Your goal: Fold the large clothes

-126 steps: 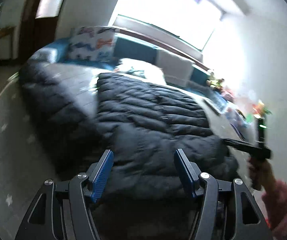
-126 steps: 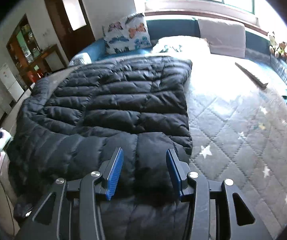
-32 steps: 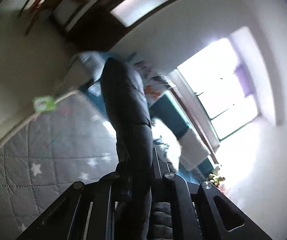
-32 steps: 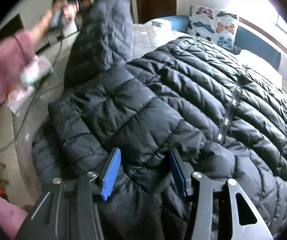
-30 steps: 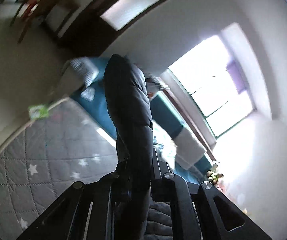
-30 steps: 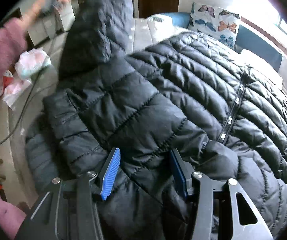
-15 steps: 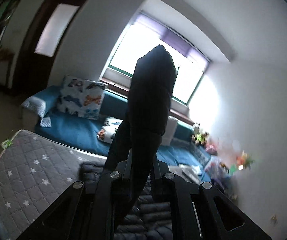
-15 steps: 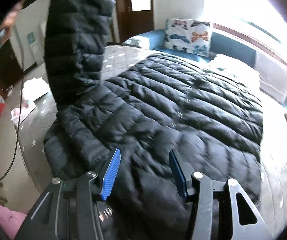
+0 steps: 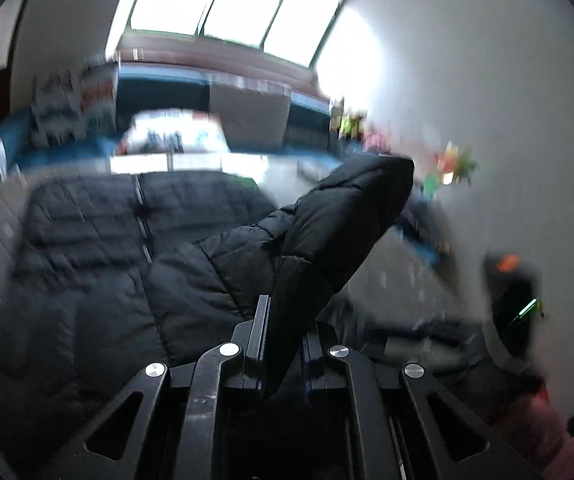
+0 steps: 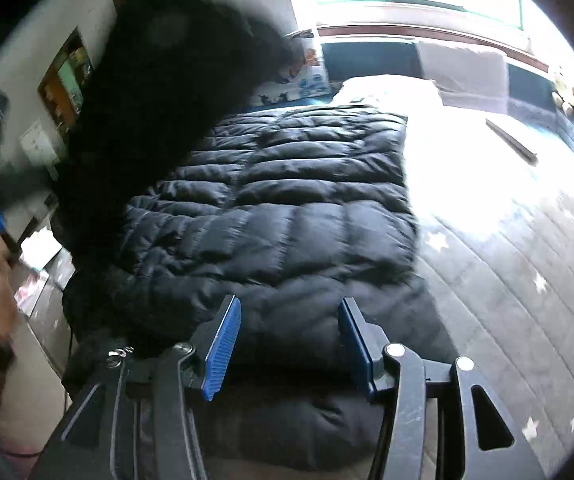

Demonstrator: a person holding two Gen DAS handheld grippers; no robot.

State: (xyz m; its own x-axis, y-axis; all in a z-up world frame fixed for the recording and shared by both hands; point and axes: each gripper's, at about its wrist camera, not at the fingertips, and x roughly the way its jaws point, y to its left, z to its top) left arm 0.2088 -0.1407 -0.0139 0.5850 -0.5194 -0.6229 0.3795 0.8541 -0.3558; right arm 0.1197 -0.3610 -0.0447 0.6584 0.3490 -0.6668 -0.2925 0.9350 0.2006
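A large black quilted puffer jacket (image 10: 287, 208) lies spread on a grey star-patterned mattress (image 10: 527, 280). My left gripper (image 9: 283, 320) is shut on the jacket's sleeve (image 9: 339, 216), which sticks out ahead of it over the jacket body (image 9: 107, 248). In the right wrist view the lifted sleeve (image 10: 159, 92) is a blurred dark mass at the upper left. My right gripper (image 10: 287, 340) is open and empty, just above the jacket's near edge.
A blue bench with butterfly cushions (image 10: 307, 72) and a white pillow (image 10: 387, 88) runs under the window at the far side. Toys (image 9: 451, 168) line the right wall. The bed's left edge, the floor and white items (image 10: 39, 256) lie left.
My left gripper has swung the held sleeve down from upright toward the jacket body. The right gripper has stayed open over the near edge, its view turning toward the window.
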